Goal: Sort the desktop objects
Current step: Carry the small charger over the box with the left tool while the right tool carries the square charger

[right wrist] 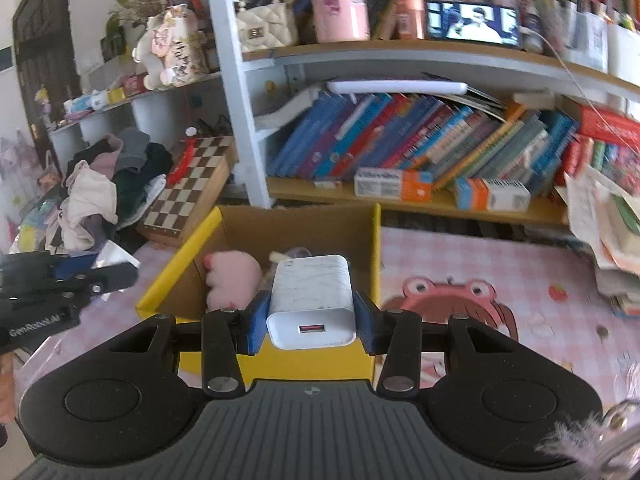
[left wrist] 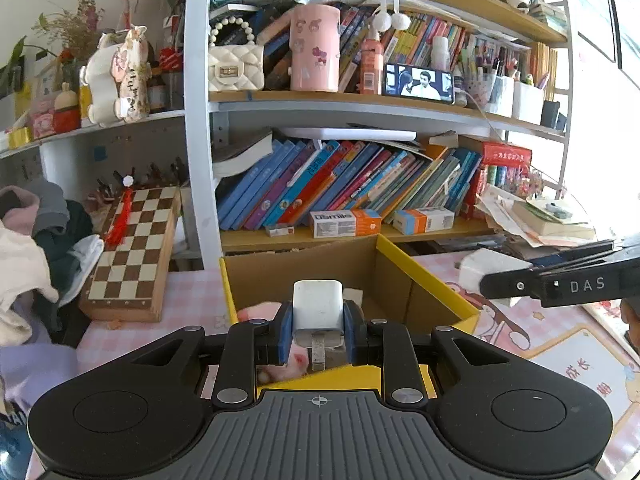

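left tool (left wrist: pixel 318 332) clamped on white charger (left wrist: pixel 318 306) | above yellow-rimmed cardboard box (left wrist: pixel 404 256) | right tool (left wrist: pixel 560 284) with white block at 3 o'clock | chessboard (left wrist: pixel 132 248) at 9 o'clock

Legible markings:
- "DAS", pale letters on the black arm of the right gripper (left wrist: pixel 492 280), seen from the left wrist.
- "usmile", white-and-orange carton (left wrist: pixel 345 223) on the lower bookshelf (left wrist: pixel 440 232) (neighbouring carton's print too small).
- Book spines, desk mat characters: unreadable.
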